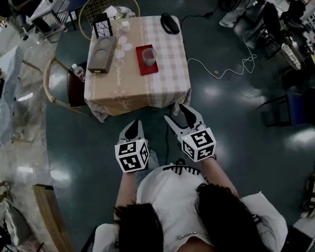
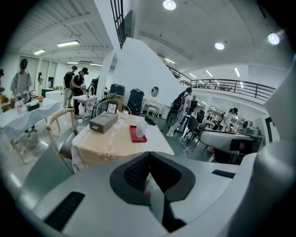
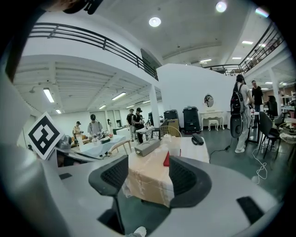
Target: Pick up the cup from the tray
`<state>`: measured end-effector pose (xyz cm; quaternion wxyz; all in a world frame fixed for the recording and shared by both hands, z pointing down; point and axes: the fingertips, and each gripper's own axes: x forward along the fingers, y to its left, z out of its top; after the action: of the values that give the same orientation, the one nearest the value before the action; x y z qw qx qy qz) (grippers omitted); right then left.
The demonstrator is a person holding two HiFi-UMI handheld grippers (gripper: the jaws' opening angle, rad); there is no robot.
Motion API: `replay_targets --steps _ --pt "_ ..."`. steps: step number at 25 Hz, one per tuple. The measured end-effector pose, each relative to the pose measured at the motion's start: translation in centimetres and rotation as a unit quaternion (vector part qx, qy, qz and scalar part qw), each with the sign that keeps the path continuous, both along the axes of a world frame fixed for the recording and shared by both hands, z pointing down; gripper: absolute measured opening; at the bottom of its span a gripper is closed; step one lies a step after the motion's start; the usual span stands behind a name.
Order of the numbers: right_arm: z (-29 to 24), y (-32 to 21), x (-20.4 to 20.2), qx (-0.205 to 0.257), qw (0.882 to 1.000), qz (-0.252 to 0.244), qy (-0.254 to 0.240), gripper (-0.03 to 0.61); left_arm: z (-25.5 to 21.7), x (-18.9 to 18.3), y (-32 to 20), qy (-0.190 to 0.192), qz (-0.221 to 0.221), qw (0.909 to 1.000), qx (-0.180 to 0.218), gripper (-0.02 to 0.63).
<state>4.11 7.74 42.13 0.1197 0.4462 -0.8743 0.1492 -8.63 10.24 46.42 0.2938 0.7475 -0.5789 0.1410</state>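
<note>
cup (image 1: 149, 55) sits upright on the red tray (image 1: 144, 70), mid tabletop (image 1: 163, 87), well ahead of both claws. right claw (image 1: 174, 112): jaws apart, nothing between. left claw (image 1: 131, 124): jaws together, empty. still on approach. I'd bring the right claw in level, straddle the cup mid-height clear of the tray lip, and close gently, since it looks thin-walled and could crush.

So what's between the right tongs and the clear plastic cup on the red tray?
Only dark floor, then bare beige checked tablecloth up to the red tray under the cup, seen in the head and right gripper views.
</note>
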Motion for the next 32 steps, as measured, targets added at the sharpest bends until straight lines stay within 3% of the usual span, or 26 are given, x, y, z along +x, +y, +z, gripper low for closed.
replay_targets --steps 16,25,32 --pt "-0.1 -9.1 -4.3 -0.004 0.997 0.073 -0.001 0.278 -0.3 -5.6 -10.4 0.009 0.043 0.999 -0.01 0.008" --pt "-0.3 -13.6 -6.2 0.019 0.997 0.079 -0.004 0.324 0.1 -7.6 -14.2 0.001 0.06 0.9981 -0.012 0.008" --pt "1.9 -16.8 -7.5 -0.015 0.999 0.046 0.011 0.354 1.1 -7.9 -16.6 0.0 0.068 0.9973 -0.027 0.008"
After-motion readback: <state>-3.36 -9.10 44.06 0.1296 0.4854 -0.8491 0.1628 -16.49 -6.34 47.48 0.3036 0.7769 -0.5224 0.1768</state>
